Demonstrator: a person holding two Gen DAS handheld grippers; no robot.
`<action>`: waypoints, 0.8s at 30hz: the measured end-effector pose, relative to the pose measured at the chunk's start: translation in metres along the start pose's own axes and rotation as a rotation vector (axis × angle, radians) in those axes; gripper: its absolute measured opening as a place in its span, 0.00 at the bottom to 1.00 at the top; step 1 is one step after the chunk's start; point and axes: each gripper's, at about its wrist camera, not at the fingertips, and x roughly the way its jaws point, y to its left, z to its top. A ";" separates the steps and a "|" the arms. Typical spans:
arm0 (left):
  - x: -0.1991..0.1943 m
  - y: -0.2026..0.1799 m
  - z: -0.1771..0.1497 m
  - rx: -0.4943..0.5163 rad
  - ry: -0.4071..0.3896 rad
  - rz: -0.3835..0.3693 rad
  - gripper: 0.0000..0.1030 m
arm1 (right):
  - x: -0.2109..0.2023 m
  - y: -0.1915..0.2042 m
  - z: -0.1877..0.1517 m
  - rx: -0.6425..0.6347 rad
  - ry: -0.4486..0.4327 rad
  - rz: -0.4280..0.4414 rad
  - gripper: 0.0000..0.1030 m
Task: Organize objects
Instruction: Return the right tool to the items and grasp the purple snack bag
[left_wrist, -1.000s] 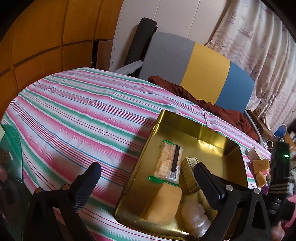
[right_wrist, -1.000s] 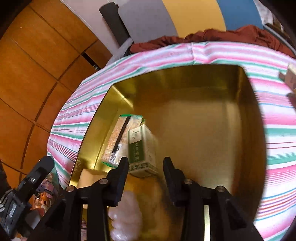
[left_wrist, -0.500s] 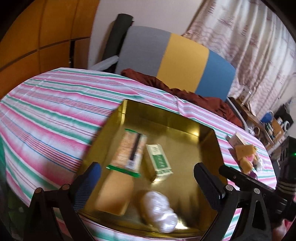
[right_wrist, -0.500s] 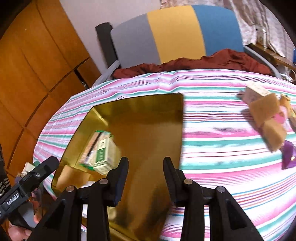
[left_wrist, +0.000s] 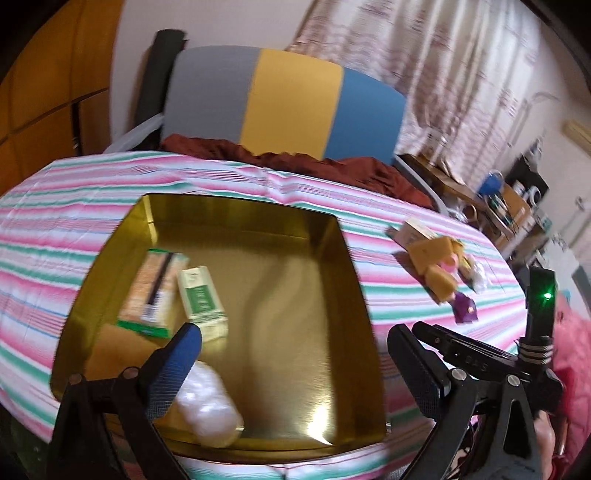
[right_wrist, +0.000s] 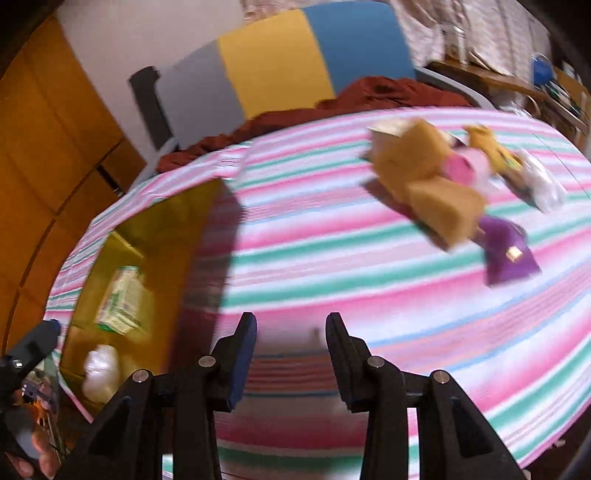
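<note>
**Both tongs empty: one over the tin, one facing the loose pile**

Your left gripper (left_wrist: 295, 365) hangs over the near edge of the shallow gold metal tray (left_wrist: 354, 280) with its jaws spread wide and nothing between them. That suits a hand waiting by the container, not one reaching.

The tray already holds four things, packed into its left half: a green-edged packet of crackers (left_wrist: 153, 291), a small white-and-green box (left_wrist: 201, 299) just beside it, a tan sponge block (left_wrist: 110, 343) and a crinkled white plastic bundle (left_wrist: 207, 402). The right half is bare, probably kept free for what is to come.

Your right gripper (right_wrist: 291, 356) has its jaws a narrow gap apart, holding nothing, over the pink-and-green striped tablecloth (right_wrist: 332, 277). It faces the unsorted heap, well apart from the tray: two tan sponge blocks (right_wrist: 424, 177), a pink item (right_wrist: 461, 170), a purple pouch (right_wrist: 509, 251) and a clear wrapper (right_wrist: 543, 188). You will likely need to spread those jaws wider before taking a sponge.
</note>
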 end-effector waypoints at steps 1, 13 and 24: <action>0.002 -0.007 -0.002 0.017 0.006 -0.014 0.99 | -0.001 -0.009 -0.003 0.017 0.000 -0.008 0.38; 0.011 -0.075 -0.021 0.198 0.043 -0.078 1.00 | -0.023 -0.115 -0.007 0.159 -0.168 -0.211 0.47; 0.020 -0.100 -0.022 0.231 0.060 -0.085 1.00 | 0.010 -0.157 0.042 0.128 -0.147 -0.266 0.47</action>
